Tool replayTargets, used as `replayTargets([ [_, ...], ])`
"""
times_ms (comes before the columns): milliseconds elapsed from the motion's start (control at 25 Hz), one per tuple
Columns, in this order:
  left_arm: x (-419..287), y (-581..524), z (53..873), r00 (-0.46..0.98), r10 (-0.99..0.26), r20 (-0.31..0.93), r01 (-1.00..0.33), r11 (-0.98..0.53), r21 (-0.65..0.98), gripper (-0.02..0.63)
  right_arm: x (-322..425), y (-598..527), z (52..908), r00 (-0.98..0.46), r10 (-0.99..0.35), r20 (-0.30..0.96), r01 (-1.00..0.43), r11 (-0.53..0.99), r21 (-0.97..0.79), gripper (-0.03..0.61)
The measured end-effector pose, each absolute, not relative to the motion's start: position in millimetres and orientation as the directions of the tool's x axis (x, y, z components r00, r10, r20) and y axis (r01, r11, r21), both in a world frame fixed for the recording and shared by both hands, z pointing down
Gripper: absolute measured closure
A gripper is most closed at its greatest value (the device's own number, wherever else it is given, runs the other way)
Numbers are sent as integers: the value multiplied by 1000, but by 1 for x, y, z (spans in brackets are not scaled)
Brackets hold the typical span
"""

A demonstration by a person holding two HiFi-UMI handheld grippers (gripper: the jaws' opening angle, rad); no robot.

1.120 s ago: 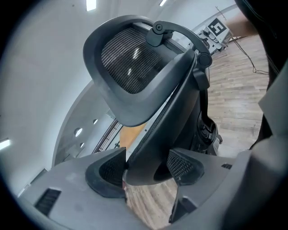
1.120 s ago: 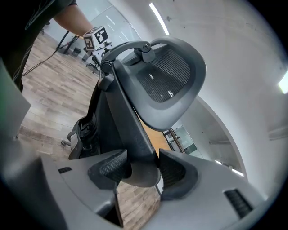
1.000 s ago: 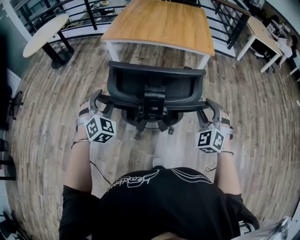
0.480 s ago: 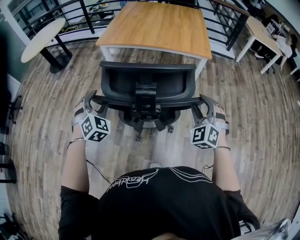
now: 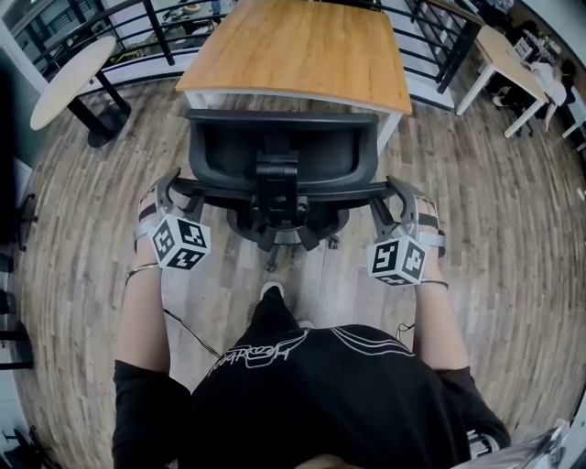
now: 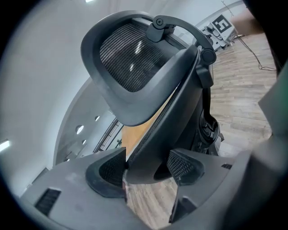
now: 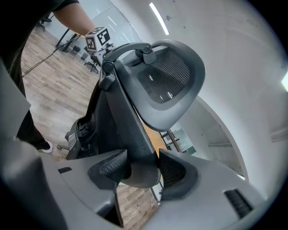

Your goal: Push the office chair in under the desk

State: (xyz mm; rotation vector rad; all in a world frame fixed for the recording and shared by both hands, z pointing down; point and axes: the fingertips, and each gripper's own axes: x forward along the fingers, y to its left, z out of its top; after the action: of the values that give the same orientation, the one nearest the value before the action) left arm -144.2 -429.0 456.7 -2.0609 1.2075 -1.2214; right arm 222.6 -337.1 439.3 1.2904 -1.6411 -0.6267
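Note:
The black office chair [image 5: 279, 151] stands with its mesh back toward me, its front edge at the wooden desk [image 5: 302, 50] with white legs. A black cross bar runs behind the backrest. My left gripper [image 5: 168, 186] is shut on that bar's left end and my right gripper [image 5: 401, 190] is shut on its right end. In the left gripper view the left gripper [image 6: 146, 168] clamps the dark bar, with the mesh backrest [image 6: 130, 58] above. The right gripper view has the right gripper [image 7: 139, 168] pressed on the bar under the backrest [image 7: 164, 76]. The seat is hidden under the backrest.
A round pale table [image 5: 69, 69] on a black pedestal stands at the far left. A white table [image 5: 513, 59] stands at the far right. A black railing [image 5: 137, 23] runs behind the desk. My shoe [image 5: 271, 291] is on the wood floor behind the chair base [image 5: 279, 234].
The chair and both grippers have moved forward toward the desk, and the backrest now reaches the desk's near edge. My foot has stepped forward into view.

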Motion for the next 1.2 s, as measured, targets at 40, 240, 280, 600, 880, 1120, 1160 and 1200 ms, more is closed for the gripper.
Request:
replayTargets([
  [40, -144, -432, 458, 225, -856, 465, -451, -514, -729, 337, 222, -339, 440, -16, -937, 350, -467, 317, 826, 337],
  [240, -145, -456, 466, 247, -851, 464, -438, -525, -730, 337, 219, -355, 448, 5, -934, 358, -471, 314, 824, 337],
  [280, -144, -455, 467, 251, -850, 462, -435, -526, -731, 337, 219, -353, 449, 10, -934, 358, -472, 311, 825, 337],
  [600, -143, -540, 457, 291, -831, 474, -400, -556, -729, 337, 214, -418, 439, 59, -930, 362, -495, 287, 820, 337],
  [880, -145, -583, 460, 327, -816, 476, -370, -574, -731, 339, 206, -444, 441, 102, -926, 365, -507, 267, 820, 337],
  [1120, -135, -623, 456, 361, -806, 469, -352, -583, -732, 339, 211, -471, 438, 150, -917, 369, -520, 244, 819, 337],
  [1160, -131, -633, 451, 364, -806, 467, -350, -583, -733, 339, 214, -480, 434, 157, -915, 372, -522, 243, 818, 337],
  [1200, -128, -642, 447, 367, -805, 466, -348, -584, -734, 339, 217, -488, 430, 164, -913, 375, -524, 242, 817, 337],
])
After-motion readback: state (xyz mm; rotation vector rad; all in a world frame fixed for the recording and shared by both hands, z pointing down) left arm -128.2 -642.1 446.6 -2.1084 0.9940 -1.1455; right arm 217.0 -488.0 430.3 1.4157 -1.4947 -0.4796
